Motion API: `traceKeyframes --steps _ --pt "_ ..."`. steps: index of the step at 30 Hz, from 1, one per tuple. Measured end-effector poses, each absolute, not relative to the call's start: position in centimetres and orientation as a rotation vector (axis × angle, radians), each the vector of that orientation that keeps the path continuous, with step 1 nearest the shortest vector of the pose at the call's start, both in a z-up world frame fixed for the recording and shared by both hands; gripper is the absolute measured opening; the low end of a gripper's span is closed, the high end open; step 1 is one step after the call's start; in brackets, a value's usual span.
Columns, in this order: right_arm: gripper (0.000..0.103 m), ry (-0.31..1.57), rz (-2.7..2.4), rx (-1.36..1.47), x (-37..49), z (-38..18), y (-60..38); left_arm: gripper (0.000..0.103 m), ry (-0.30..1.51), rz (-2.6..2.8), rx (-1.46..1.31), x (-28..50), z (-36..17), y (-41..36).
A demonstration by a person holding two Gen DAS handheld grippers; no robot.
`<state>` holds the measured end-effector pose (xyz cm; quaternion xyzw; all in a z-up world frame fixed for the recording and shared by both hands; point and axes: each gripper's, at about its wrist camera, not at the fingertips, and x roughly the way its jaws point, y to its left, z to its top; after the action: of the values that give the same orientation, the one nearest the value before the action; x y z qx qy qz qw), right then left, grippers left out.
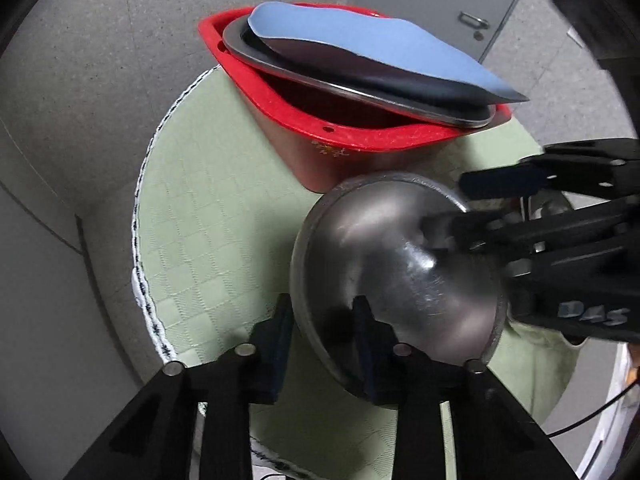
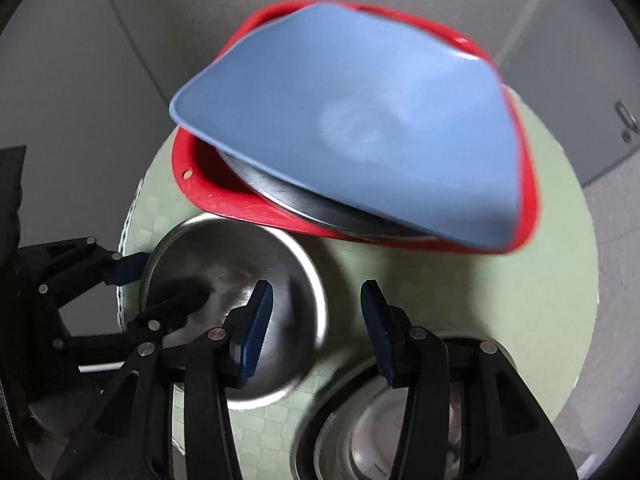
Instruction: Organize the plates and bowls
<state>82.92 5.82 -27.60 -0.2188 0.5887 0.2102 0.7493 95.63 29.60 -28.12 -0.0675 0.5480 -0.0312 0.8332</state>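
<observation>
The red basin (image 2: 532, 200) and blue plate (image 2: 360, 120) are smeared by motion in the right wrist view. The plate hides most of the steel plate (image 1: 320, 80) and the basin's inside. A second steel bowl (image 2: 372, 440) is cut off by the bottom edge, partly behind the right tool (image 2: 316, 336).

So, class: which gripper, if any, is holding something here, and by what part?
The left gripper holds the steel bowl by its rim, one finger inside and one outside. The right gripper is open and holds nothing.
</observation>
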Motion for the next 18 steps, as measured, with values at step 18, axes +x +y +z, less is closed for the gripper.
traceKeyframes --steps 18 --pt "0.013 1.215 0.622 -0.301 81.1 -22.6 4.2 0.016 1.018 -0.067 -0.049 90.7 -19.8 28.3"
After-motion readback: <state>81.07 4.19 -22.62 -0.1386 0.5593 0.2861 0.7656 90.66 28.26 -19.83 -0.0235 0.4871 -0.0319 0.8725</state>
